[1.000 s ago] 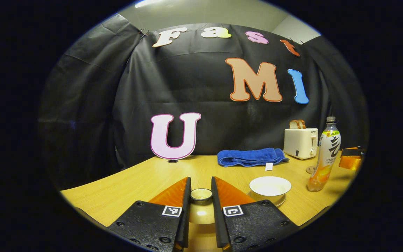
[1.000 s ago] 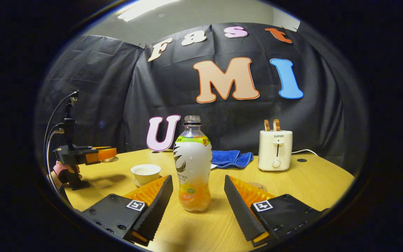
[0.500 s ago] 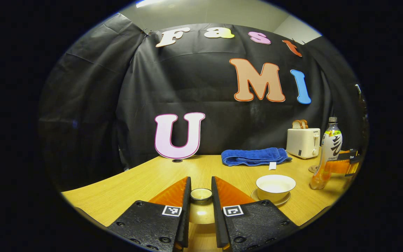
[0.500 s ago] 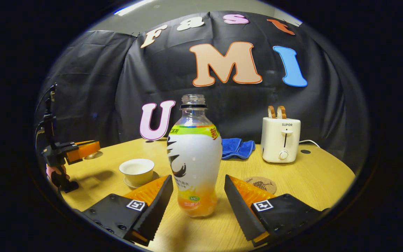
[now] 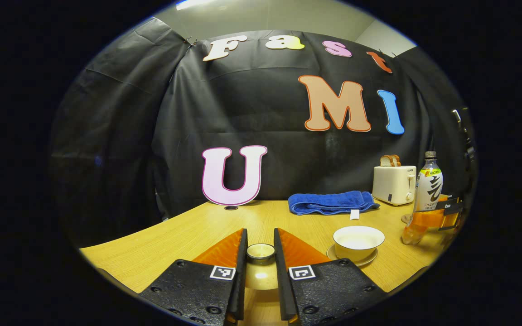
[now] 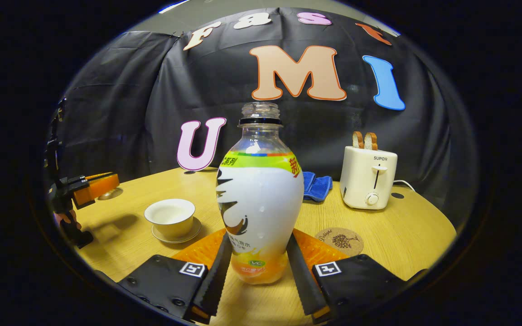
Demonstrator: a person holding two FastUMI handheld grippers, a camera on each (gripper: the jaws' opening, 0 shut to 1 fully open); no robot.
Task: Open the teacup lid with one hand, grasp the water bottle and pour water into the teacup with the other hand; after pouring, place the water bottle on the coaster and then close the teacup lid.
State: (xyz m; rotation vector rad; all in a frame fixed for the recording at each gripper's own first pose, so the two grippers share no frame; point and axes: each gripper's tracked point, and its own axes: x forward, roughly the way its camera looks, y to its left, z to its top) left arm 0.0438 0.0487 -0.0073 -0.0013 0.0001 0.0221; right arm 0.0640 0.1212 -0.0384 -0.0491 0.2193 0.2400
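Lid off and held aside; bottle being grasped, pour comes next.

In the left gripper view the left gripper (image 5: 260, 258) is clenched on the knob of the lid (image 5: 260, 251) at 6 o'clock, with the open cup (image 5: 358, 240) on its saucer at 4 o'clock. In the right gripper view the right gripper (image 6: 257, 267) has both fingers against the lower body of the bottle (image 6: 259, 199), dead centre and upright on the table (image 6: 406, 226). The bottle is uncapped, with a little orange liquid at its base. The cup, at 8 o'clock, looks pale inside; I cannot tell whether it holds anything. The coaster (image 6: 339, 241) lies bare at 4 o'clock. Next: lift, carry towards the cup, tilt slowly.
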